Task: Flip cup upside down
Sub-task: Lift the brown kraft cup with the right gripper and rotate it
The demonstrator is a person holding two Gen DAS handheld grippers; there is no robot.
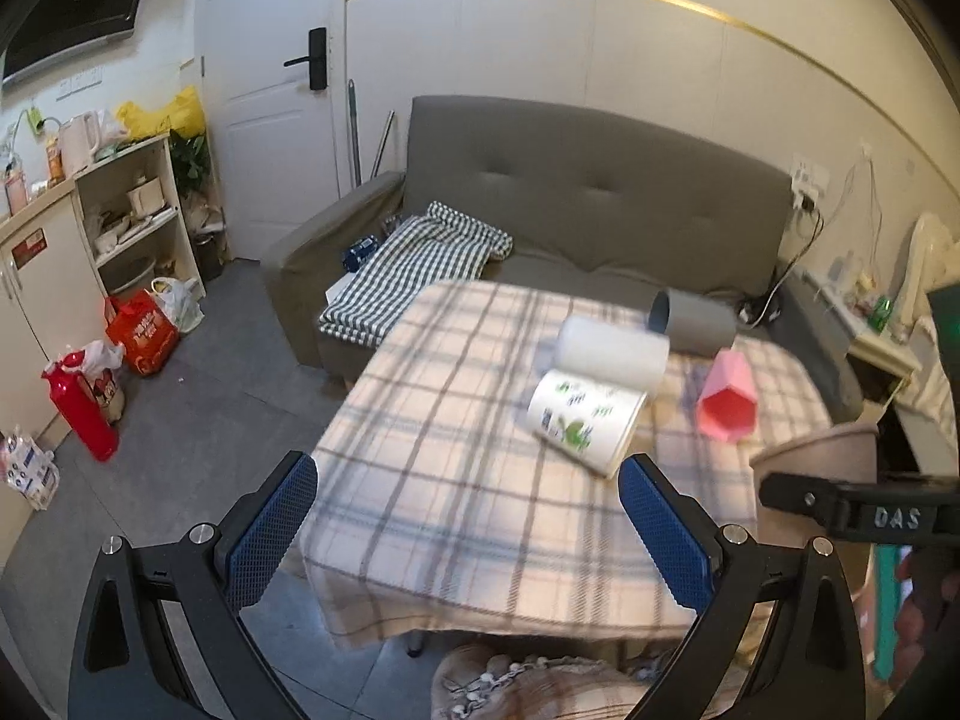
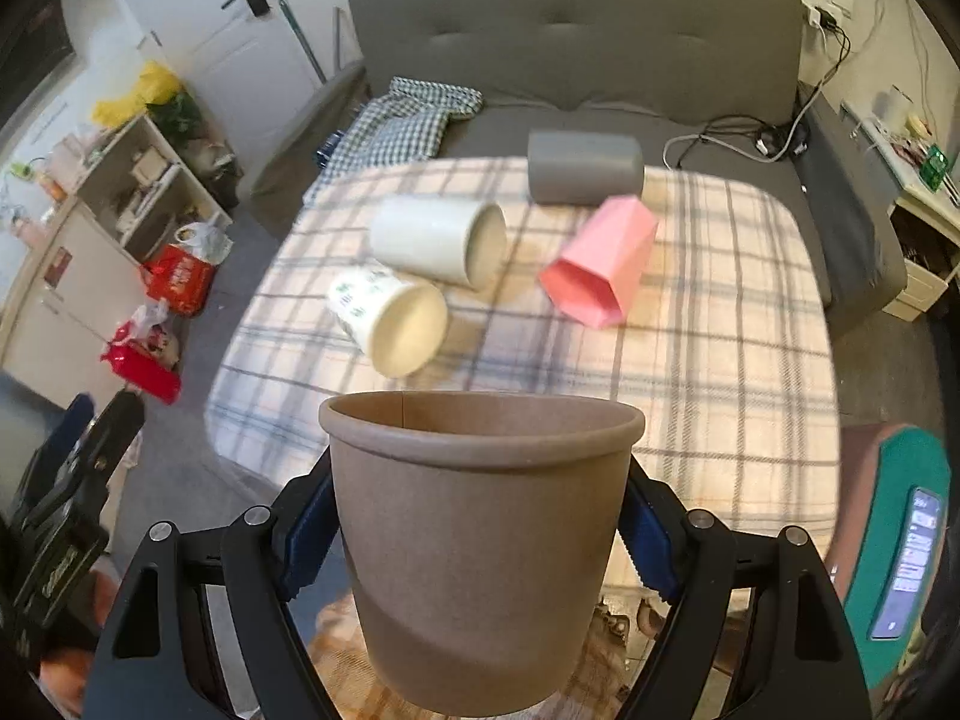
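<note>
My right gripper (image 2: 480,534) is shut on a brown paper cup (image 2: 480,540), held mouth up above the near edge of the plaid-clothed table (image 2: 720,360). The cup's rim also shows at the right of the left wrist view (image 1: 816,450). On the table lie a printed white paper cup (image 2: 390,318), a plain white cup (image 2: 438,240), a pink cup (image 2: 600,264) and a grey cup (image 2: 585,168), all on their sides. My left gripper (image 1: 468,534) is open and empty above the table's near left part.
A grey sofa (image 1: 600,192) with a checked cloth (image 1: 414,264) stands behind the table. Shelves (image 1: 138,210), bags and a red bottle (image 1: 81,408) stand on the floor at left. A side table (image 2: 918,198) and cables are at right.
</note>
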